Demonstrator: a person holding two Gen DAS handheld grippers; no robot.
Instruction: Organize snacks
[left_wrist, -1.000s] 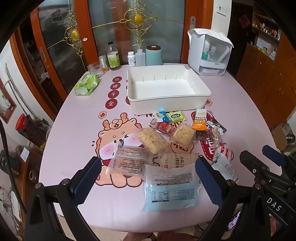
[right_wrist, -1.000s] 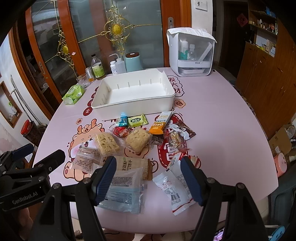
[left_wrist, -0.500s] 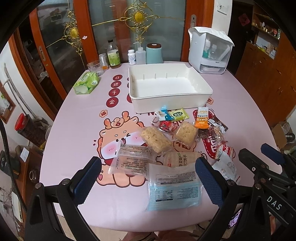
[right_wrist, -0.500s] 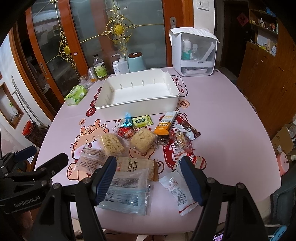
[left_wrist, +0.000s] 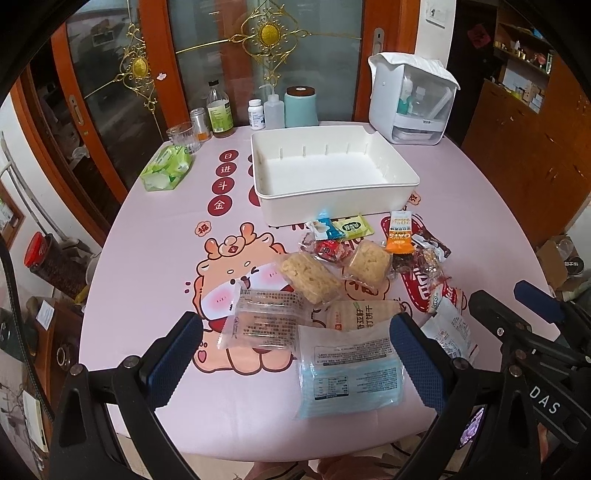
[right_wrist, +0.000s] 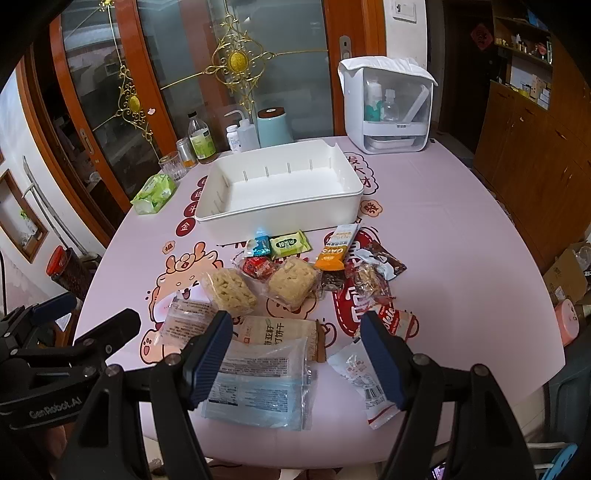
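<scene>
An empty white bin (left_wrist: 332, 192) (right_wrist: 277, 206) stands at the back of the pink table. Several wrapped snacks lie in front of it: a blue pack (left_wrist: 349, 373) (right_wrist: 258, 384), a clear pack (left_wrist: 264, 319), a beige biscuit pack (left_wrist: 360, 312), two puffed rice cakes (left_wrist: 308, 277) (right_wrist: 291, 282), an orange oat bar (left_wrist: 399, 234) (right_wrist: 334, 251) and small candies. My left gripper (left_wrist: 295, 358) is open and empty above the near packs. My right gripper (right_wrist: 295, 354) is open and empty, also seen in the left wrist view (left_wrist: 517, 306).
A green tissue pack (left_wrist: 166, 168), a glass (left_wrist: 183, 136), bottles (left_wrist: 219, 110) and a teal canister (left_wrist: 301, 107) stand at the back left. A white dispenser box (left_wrist: 413, 99) stands at the back right. The table's front edge (left_wrist: 295, 446) is near.
Both grippers have moved slightly forward and closer to the table, so the snacks sit a little lower in view. Nothing was grasped.
</scene>
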